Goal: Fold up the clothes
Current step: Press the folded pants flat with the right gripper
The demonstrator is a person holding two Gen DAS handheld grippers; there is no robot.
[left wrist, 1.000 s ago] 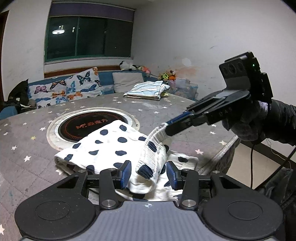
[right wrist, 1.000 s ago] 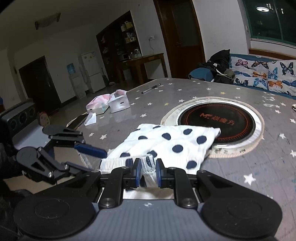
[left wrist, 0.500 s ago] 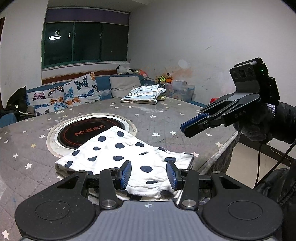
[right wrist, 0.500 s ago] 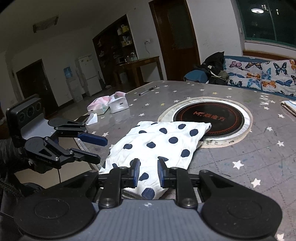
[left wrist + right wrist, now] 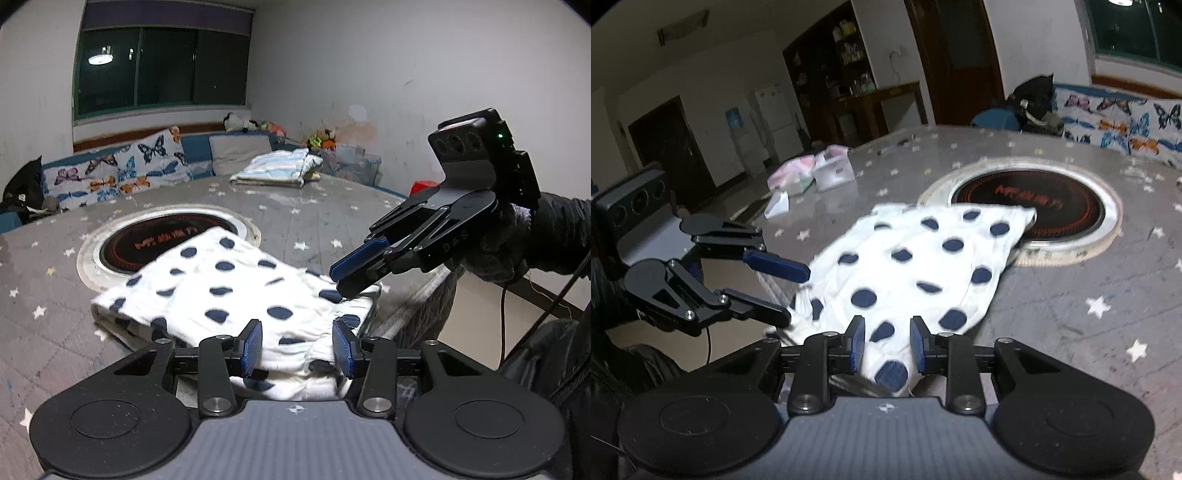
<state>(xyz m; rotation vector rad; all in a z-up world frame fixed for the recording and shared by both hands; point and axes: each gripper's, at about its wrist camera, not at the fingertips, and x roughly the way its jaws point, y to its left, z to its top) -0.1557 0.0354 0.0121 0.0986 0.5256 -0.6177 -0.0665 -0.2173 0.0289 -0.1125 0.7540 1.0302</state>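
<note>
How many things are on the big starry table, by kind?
Polka-dot clothes: 1
Striped folded clothes: 1
Round black burners: 1
Pink-and-white bundles: 1
Small white packets: 1
Total: 5

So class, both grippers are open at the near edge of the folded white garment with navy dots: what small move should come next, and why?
Probably close the left gripper and right gripper on the near edge of the white navy-dotted garment. Both straddle the cloth with jaws apart, so neither grips it yet.

Both grippers (image 5: pixel 297 347) (image 5: pixel 884 343) lower — nearer the dotted garment (image 5: pixel 236 291).
</note>
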